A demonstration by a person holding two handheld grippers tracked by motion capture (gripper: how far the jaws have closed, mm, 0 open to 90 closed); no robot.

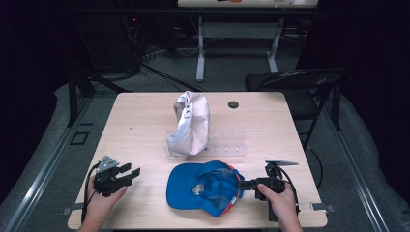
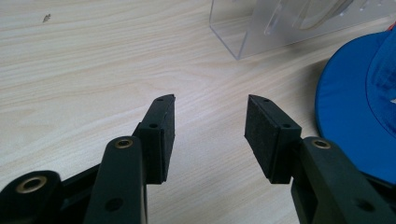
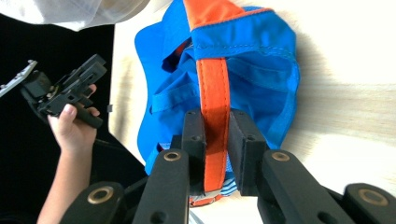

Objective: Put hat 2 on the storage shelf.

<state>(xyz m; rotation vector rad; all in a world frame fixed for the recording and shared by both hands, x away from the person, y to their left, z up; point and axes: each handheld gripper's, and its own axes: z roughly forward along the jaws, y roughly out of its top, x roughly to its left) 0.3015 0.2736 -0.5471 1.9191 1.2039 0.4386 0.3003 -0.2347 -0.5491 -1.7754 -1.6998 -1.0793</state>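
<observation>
Work surface: light wood-grain table [image 1: 145, 121], seen from above in the high view.

Blue cap: a blue cap [image 1: 205, 187] lies upside down near the front edge of the table, between the two grippers, brim toward the person's left. An orange strap [image 3: 214, 100] runs across its back opening.

Right gripper: the right gripper [image 1: 245, 183], held in the person's right hand [image 1: 280, 200], sits at the cap's right edge. In the right gripper view its two jaws are clenched on the orange strap, one pad [image 3: 194, 140] on each side of the fabric.

Left gripper: the left gripper [image 1: 128, 173], held in the left hand [image 1: 104, 198], is at the front left of the table, clear of the cap. In the left gripper view the jaws stand wide apart with bare table between them; nothing is gripped. The cap's brim [image 2: 350, 112] lies just to the right of the jaws, not touching.

White cap: a white cap [image 1: 189, 123] rests at the table centre, leaning over a clear plastic stand [image 1: 227, 142] just behind the blue cap.

Other items: a small dark round object [image 1: 233, 104] lies on the table's far side. A black folding chair [image 1: 300, 89] stands beyond the table's right corner.
</observation>
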